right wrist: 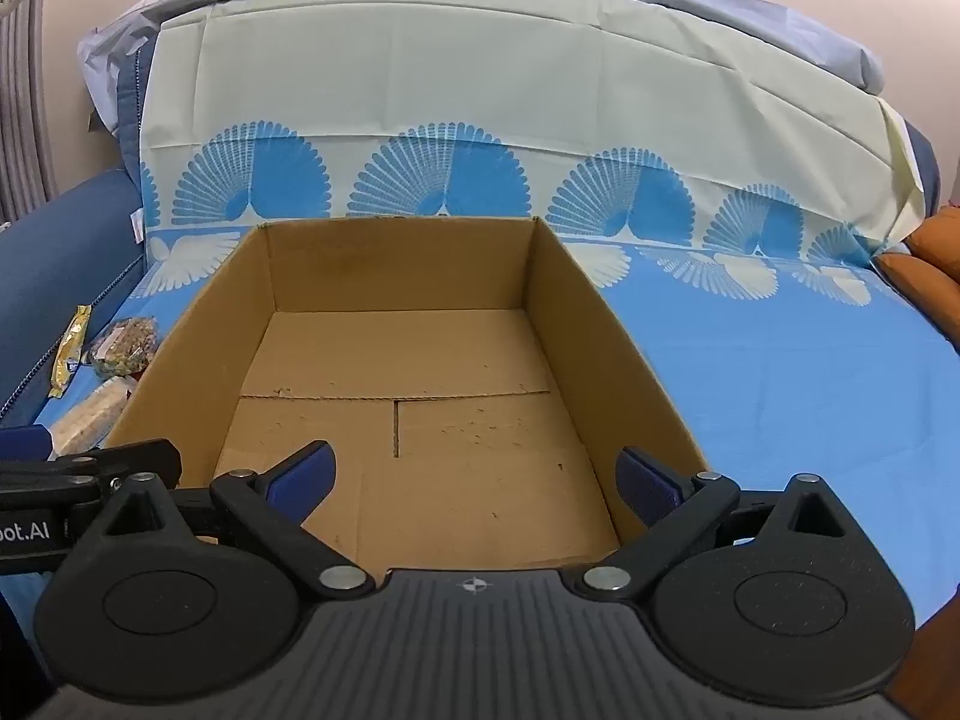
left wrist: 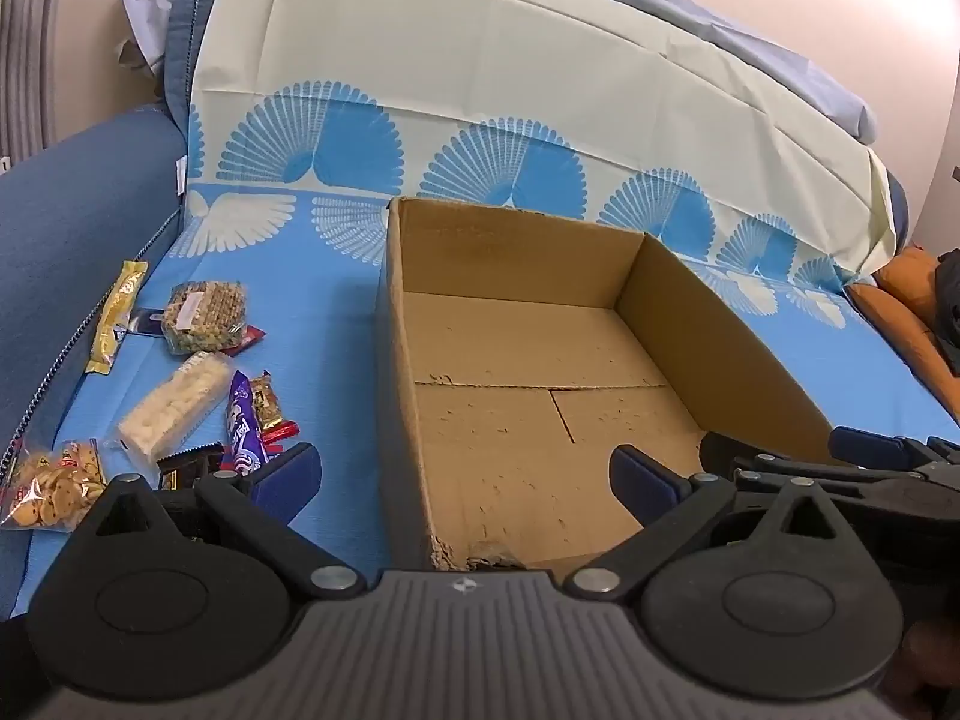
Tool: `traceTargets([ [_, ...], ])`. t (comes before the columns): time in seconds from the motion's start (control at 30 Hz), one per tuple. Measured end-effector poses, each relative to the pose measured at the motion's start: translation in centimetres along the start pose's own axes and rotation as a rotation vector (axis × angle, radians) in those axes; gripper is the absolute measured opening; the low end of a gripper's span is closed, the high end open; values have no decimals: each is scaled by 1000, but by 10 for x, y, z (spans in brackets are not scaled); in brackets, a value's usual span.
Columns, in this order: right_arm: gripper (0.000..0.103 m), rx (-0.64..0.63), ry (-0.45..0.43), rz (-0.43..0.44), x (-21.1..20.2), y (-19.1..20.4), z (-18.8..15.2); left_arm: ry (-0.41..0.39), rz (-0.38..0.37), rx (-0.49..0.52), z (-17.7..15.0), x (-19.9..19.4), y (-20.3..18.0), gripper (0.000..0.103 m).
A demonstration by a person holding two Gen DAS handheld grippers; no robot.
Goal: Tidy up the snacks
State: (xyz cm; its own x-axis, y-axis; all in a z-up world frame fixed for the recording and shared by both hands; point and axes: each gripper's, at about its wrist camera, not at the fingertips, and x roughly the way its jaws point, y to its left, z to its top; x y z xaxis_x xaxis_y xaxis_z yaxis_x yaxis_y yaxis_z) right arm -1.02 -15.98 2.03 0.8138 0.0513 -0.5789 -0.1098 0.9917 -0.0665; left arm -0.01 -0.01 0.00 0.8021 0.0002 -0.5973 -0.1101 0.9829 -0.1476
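We at start: box [right wrist: 396, 420] empty, ahead between both jaws. Left gripper [left wrist: 462, 480] and right gripper [right wrist: 474, 480] jaws wide apart, holding nothing. Snacks [left wrist: 198, 396] left of left jaws, on bed [right wrist: 780, 360]. Next, we judge: swing left, close on one pack

Matt cardboard box [right wrist: 600, 348], glossy plastic snack wrappers [left wrist: 243, 420]

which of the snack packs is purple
The purple wrapper, lying beside the left tool. The long pale pack left of it is clear with whitish contents, and the far strip is gold.
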Motion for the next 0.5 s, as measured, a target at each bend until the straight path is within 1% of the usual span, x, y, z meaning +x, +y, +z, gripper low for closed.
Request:
traceTargets([
  [0.07,99,0,2,-1,1,1,1,-9,0,2,-2,0,-1,102],
  [0.5,99,-10,4,-2,2,4,-2,0,-1,-1,-2,0,-1,102],
])
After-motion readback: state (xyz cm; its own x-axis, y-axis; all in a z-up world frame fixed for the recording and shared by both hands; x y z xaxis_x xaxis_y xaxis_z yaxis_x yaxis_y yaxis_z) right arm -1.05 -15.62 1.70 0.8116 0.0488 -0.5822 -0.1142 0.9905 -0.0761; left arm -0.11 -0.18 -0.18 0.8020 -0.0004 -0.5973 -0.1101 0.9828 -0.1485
